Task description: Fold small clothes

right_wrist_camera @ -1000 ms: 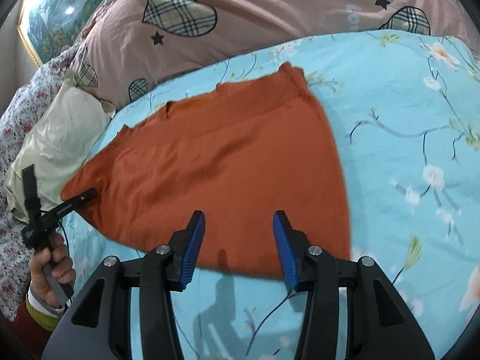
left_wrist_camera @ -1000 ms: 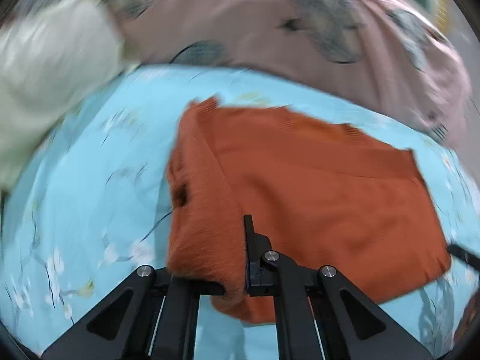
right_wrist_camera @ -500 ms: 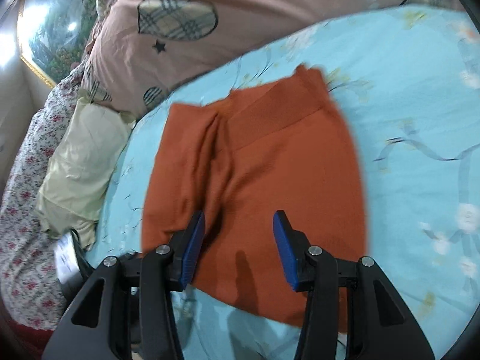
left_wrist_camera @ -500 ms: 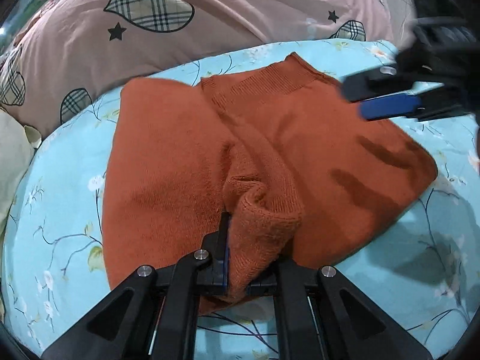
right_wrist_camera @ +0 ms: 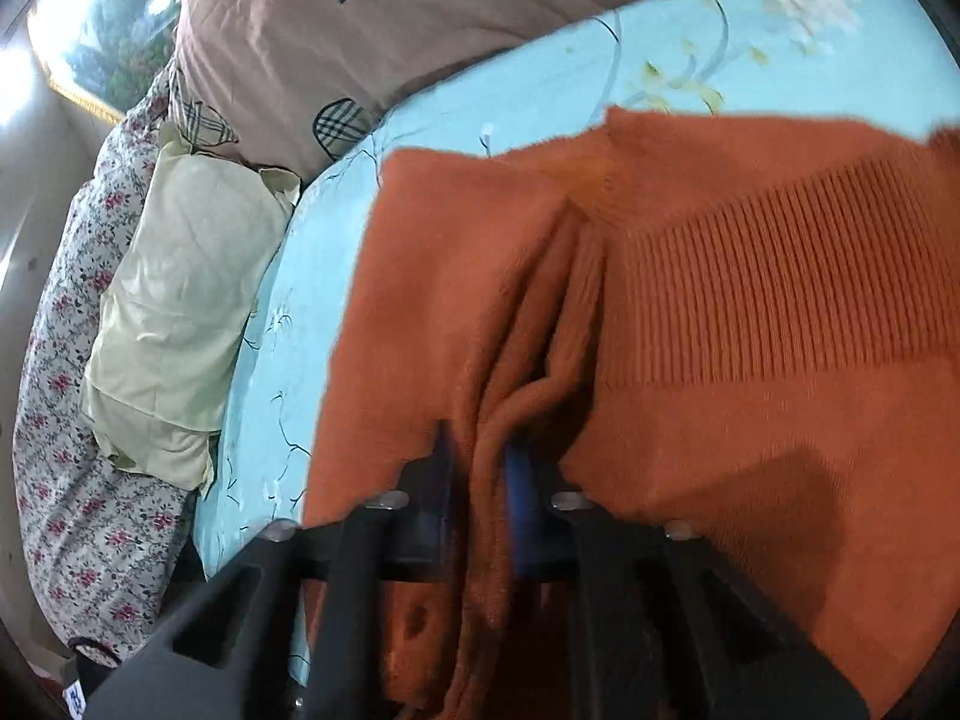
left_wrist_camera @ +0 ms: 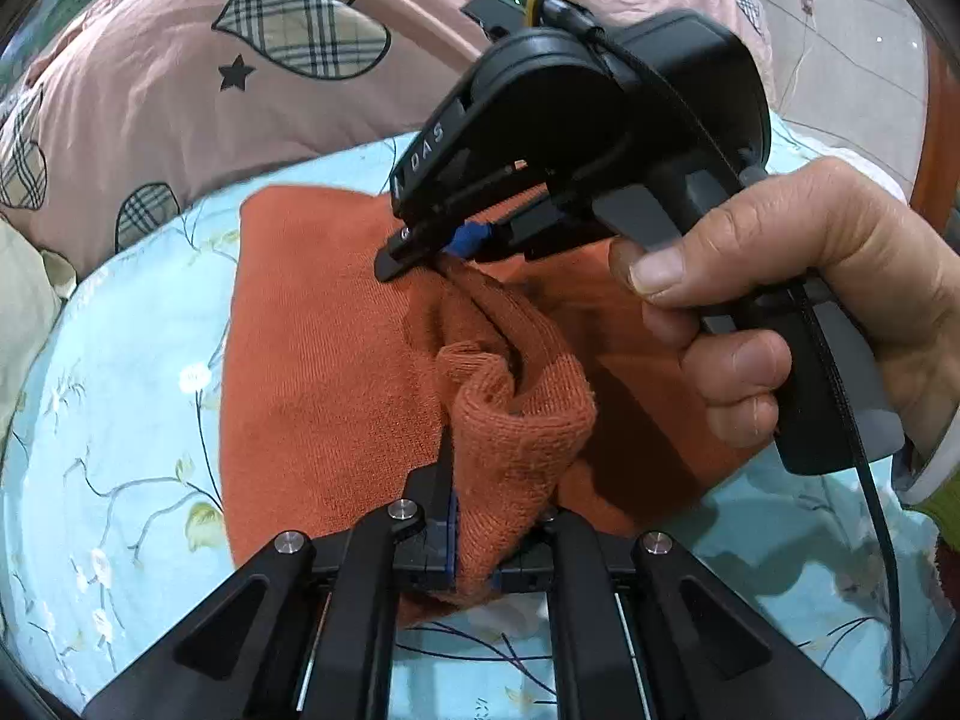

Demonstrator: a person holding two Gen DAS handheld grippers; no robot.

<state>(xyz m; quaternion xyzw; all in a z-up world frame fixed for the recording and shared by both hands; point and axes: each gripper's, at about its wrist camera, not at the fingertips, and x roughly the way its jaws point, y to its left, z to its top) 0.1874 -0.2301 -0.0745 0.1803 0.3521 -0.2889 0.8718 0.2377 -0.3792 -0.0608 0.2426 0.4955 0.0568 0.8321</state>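
Observation:
An orange knit garment (left_wrist_camera: 324, 360) lies on the light blue flowered bedsheet (left_wrist_camera: 114, 372). My left gripper (left_wrist_camera: 474, 540) is shut on a bunched fold of it near the front edge. The right gripper (left_wrist_camera: 444, 246), held by a hand (left_wrist_camera: 798, 300), comes in from the right and pinches a ridge of the same cloth farther back. In the right wrist view the garment (right_wrist_camera: 750, 300) fills the frame with its ribbed band to the right, and a pleat runs down between the right gripper's (right_wrist_camera: 486, 480) fingers, which are shut on it.
A pink quilt (left_wrist_camera: 180, 78) with plaid hearts and stars is heaped behind the garment. A pale yellow pillow (right_wrist_camera: 174, 306) and a flowered cover (right_wrist_camera: 66, 420) lie at the left. A framed picture (right_wrist_camera: 102, 18) hangs on the far wall.
The right gripper moved in over the garment and went from open to shut on a pleat. The left gripper kept its hold and carried its fold across the cloth.

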